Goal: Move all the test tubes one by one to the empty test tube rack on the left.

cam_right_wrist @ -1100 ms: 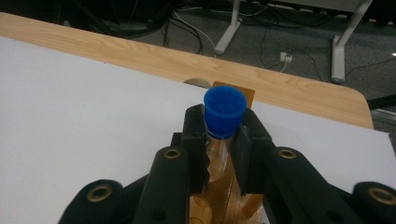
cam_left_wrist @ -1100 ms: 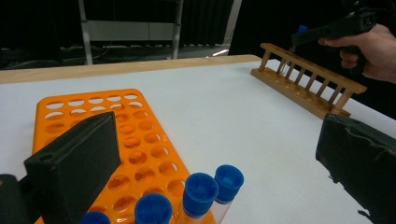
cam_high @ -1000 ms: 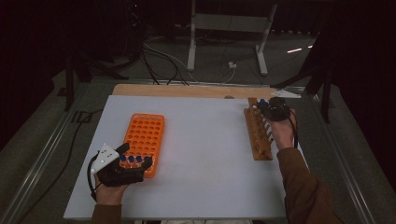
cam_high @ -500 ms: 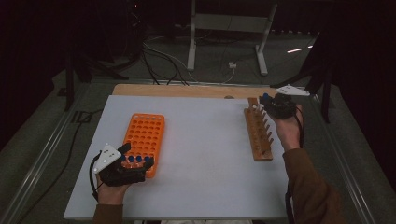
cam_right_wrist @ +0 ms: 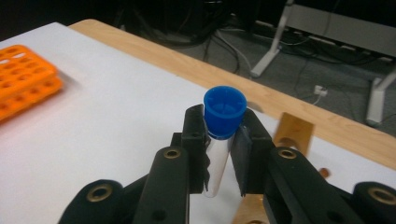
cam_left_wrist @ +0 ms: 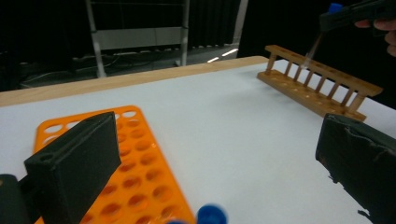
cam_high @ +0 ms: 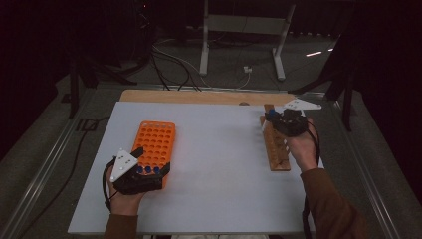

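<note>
My right gripper (cam_right_wrist: 219, 154) clamps a blue-capped test tube (cam_right_wrist: 218, 140) above the wooden rack's (cam_high: 275, 147) far end; my left gripper (cam_left_wrist: 219, 163) gapes wide by the orange rack (cam_left_wrist: 126, 163). A tilted tube could snag the rack's holes or slip.

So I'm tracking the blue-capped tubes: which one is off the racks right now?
The blue-capped tube clamped in the right tongs, lifted above the wooden rack. The other blue caps sit in the orange rack by the left tongs.
</note>
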Tool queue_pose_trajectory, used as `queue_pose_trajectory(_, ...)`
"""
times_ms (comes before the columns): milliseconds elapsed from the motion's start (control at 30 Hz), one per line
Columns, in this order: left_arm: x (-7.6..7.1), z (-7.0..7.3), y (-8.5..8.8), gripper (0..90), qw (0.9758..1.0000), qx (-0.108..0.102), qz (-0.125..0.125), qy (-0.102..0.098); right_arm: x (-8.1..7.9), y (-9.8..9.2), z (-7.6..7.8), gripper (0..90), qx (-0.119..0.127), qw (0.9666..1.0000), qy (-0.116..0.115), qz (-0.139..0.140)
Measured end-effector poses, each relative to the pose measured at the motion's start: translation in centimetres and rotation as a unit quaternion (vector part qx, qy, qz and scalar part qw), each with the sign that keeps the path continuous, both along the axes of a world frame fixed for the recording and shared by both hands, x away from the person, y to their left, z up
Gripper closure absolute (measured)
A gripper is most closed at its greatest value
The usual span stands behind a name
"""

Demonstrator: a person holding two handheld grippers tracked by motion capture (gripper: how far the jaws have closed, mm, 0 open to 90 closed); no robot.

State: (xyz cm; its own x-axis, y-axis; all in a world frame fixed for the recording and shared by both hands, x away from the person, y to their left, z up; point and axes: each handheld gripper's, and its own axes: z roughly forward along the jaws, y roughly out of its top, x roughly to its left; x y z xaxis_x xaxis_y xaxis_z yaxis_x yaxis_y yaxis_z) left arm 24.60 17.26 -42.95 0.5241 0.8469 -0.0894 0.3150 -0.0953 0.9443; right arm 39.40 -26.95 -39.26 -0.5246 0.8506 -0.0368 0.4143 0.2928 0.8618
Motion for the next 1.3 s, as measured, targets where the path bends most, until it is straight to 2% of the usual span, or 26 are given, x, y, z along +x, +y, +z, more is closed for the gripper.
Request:
queue_pose_trajectory(200, 0.9, 0.8, -2.4, 0.8, 0.9998, 0.017, -0.011, -0.005, -1.0, 1.5, 0.4, 77.0, 0.024, 0.9992, 0.015, 0.028)
queue_pose_trajectory(467, 2.1, 2.0, -5.5, 0.8, 0.9992, 0.032, -0.021, -0.01, -2.5, 3.9, 1.0, 76.9, 0.041, 0.9965, 0.024, 0.07)
queue_pose_trajectory(600, 2.4, 2.3, -6.9, 0.8, 0.9986, 0.041, -0.031, -0.008, -3.4, 5.0, 1.2, 76.9, 0.041, 0.9947, 0.025, 0.091)
queue_pose_trajectory(1000, 3.1, 2.0, -10.8, 2.3, 0.9977, 0.049, -0.047, -0.003, -5.5, 7.7, 1.6, 76.8, 0.047, 0.988, 0.036, 0.143)
queue_pose_trajectory(1300, 3.7, 1.4, -13.6, 7.5, 0.9959, 0.06, -0.066, 0.014, -6.5, 9.2, 1.5, 76.8, 0.053, 0.9827, 0.046, 0.172)
